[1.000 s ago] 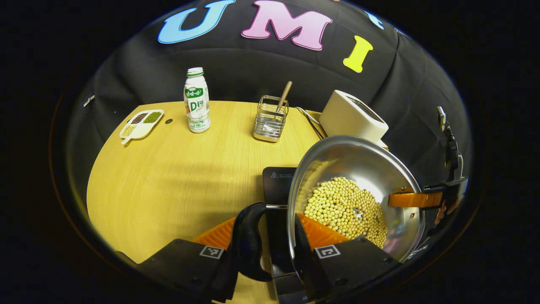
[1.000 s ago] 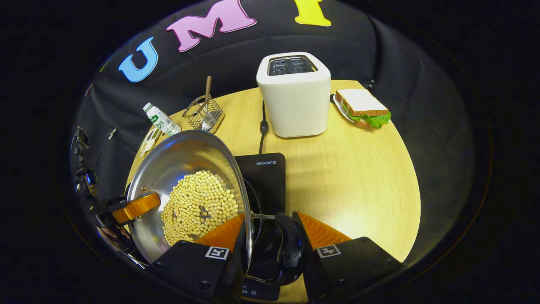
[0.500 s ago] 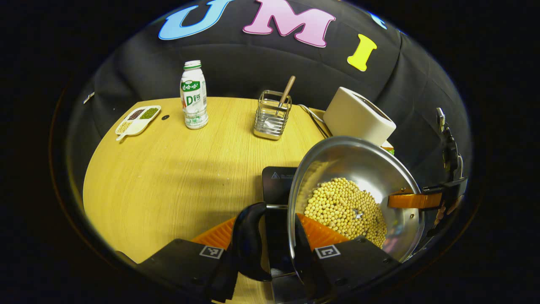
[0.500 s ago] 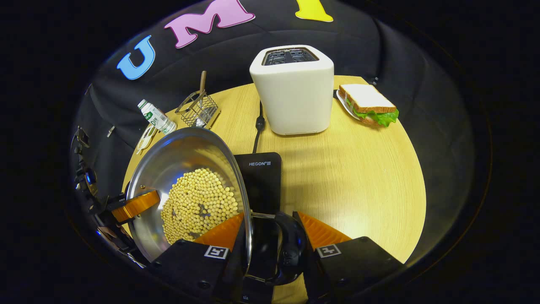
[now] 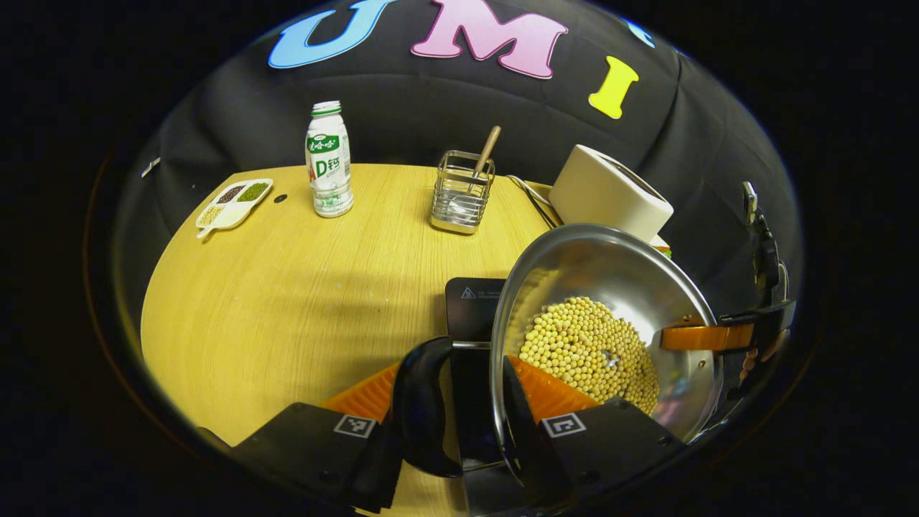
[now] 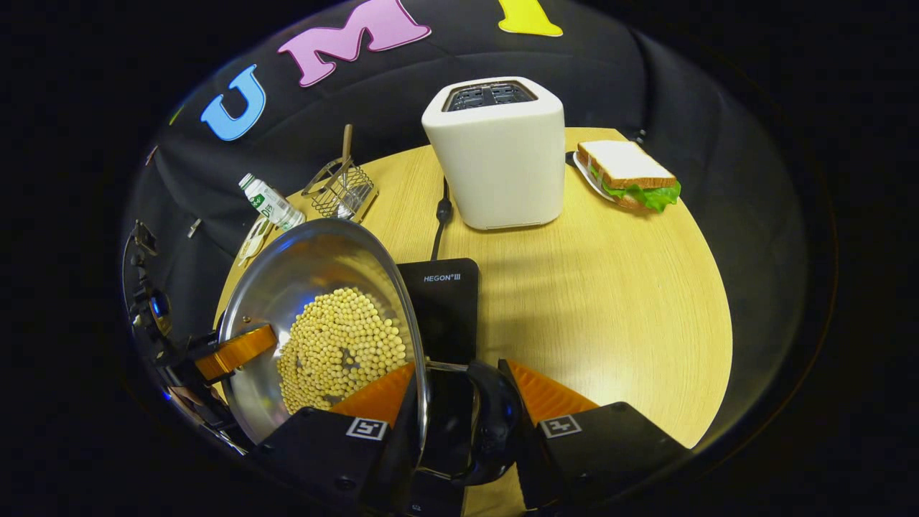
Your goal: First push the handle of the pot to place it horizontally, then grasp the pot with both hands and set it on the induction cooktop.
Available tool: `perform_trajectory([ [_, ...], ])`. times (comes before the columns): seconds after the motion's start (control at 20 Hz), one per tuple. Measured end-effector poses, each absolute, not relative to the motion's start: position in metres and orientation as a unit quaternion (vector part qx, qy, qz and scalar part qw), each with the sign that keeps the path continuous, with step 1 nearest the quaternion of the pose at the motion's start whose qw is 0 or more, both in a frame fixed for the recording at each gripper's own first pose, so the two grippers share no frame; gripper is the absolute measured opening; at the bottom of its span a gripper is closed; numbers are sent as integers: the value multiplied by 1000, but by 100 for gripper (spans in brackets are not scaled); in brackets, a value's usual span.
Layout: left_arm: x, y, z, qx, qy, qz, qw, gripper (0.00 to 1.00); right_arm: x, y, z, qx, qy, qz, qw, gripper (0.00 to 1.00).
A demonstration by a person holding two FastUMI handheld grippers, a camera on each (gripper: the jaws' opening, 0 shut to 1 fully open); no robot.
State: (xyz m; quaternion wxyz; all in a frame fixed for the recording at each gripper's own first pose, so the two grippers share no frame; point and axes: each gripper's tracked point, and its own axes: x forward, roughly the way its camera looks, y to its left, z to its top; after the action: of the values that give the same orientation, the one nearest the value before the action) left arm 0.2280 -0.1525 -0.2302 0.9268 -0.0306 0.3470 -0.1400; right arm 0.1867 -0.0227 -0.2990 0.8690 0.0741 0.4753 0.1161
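While the pot [image 5: 610, 287] is held above the induction cooktop [image 6: 441, 301], each black side handle is clamped between a gripper's fingers: left gripper [image 5: 459, 402] closed on the handle [image 5: 423, 402] in the left gripper view, right gripper [image 6: 459, 406] closed on the handle [image 6: 492, 424] in the right gripper view. Soybeans [image 5: 585, 352] are heaped inside the tilted pot. Farther back on the table [image 6: 610, 301] a toaster [image 6: 495, 154] is seen.

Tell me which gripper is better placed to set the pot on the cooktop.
Neither alone. The left gripper clamps one handle of the pot, the right gripper the opposite handle, above the induction cooktop. Lowering with both together looks safest.
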Motion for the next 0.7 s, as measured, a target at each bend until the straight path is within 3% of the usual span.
perform_trajectory([
  [0.25, 217, -154, -237, -72, 379, -125, 914, 70, 176, -24, -297, 73, 480, 128, 865, 65],
  [0.3, 215, -149, -236, -68, 382, -118, 914, 71, 174, -25, -296, 71, 476, 129, 867, 72],
  [0.35, 210, -147, -233, -67, 377, -117, 916, 83, 169, -27, -292, 70, 475, 128, 868, 77],
  [0.4, 203, -145, -227, -70, 373, -119, 917, 87, 165, -31, -289, 73, 473, 123, 869, 90],
  [0.45, 198, -139, -222, -74, 364, -112, 922, 96, 161, -34, -286, 77, 471, 117, 871, 100],
  [0.7, 159, -122, -186, -94, 324, -110, 935, 96, 130, -48, -247, 93, 443, 87, 888, 99],
])
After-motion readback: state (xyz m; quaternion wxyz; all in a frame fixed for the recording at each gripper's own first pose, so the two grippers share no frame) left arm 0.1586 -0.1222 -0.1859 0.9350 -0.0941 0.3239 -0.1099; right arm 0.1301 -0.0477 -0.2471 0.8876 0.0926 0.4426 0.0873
